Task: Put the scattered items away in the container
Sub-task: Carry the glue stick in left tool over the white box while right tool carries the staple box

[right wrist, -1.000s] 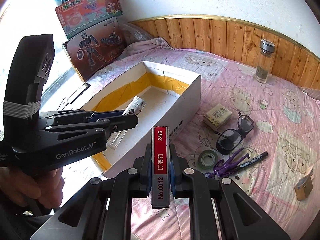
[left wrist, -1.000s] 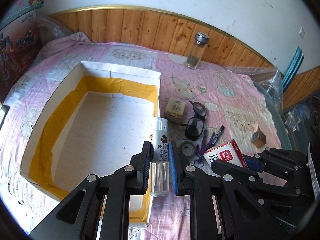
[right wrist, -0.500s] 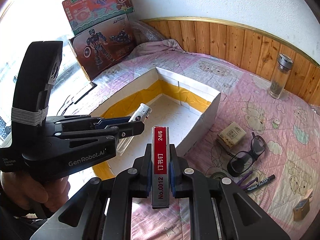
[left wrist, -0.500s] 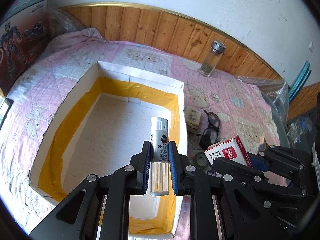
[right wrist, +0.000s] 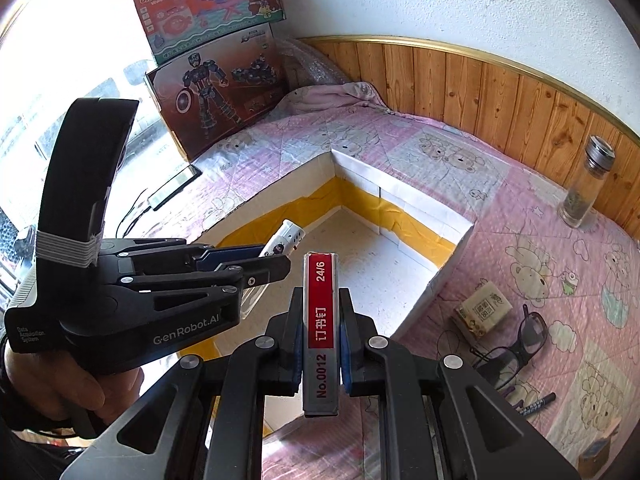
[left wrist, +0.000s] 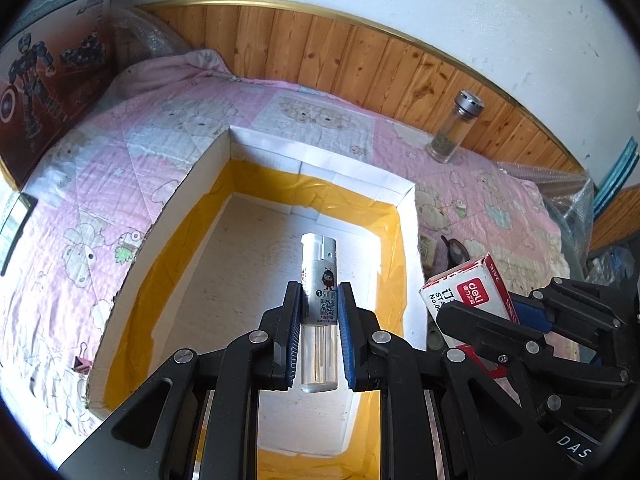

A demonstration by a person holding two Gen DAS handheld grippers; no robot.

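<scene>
- Quilt (left wrist: 168, 148), pink with bear prints, fills most of both views; wood panelling (left wrist: 360, 60) runs along the top behind it
- Box (left wrist: 320, 168), white with yellow tape round its inner walls, takes the centre of the left view and the middle of the right view (right wrist: 400, 188); nothing lies on the part of its floor that shows
- Toy boxes (right wrist: 212, 60) lean at upper left of the right view
- Left gripper (left wrist: 319, 312), low centre, is clamped on a lighter (left wrist: 320, 276), held over the box floor; in the right view the lighter (right wrist: 286, 240) pokes out above the box
- Right gripper (right wrist: 320, 320), low centre, is clamped on a staple box (right wrist: 320, 320), red and grey, held over the box's near edge; in the left view the staple box (left wrist: 464, 292) sits at right, beside the box wall
- Bottle (right wrist: 584, 184) stands upright at far right by the panelling
- Glasses (right wrist: 516, 344), a small packet (right wrist: 482, 308) and a pen (right wrist: 538, 404) lie on the quilt at lower right
- Pink clip (left wrist: 82, 360) lies on the quilt at lower left, just outside the box
</scene>
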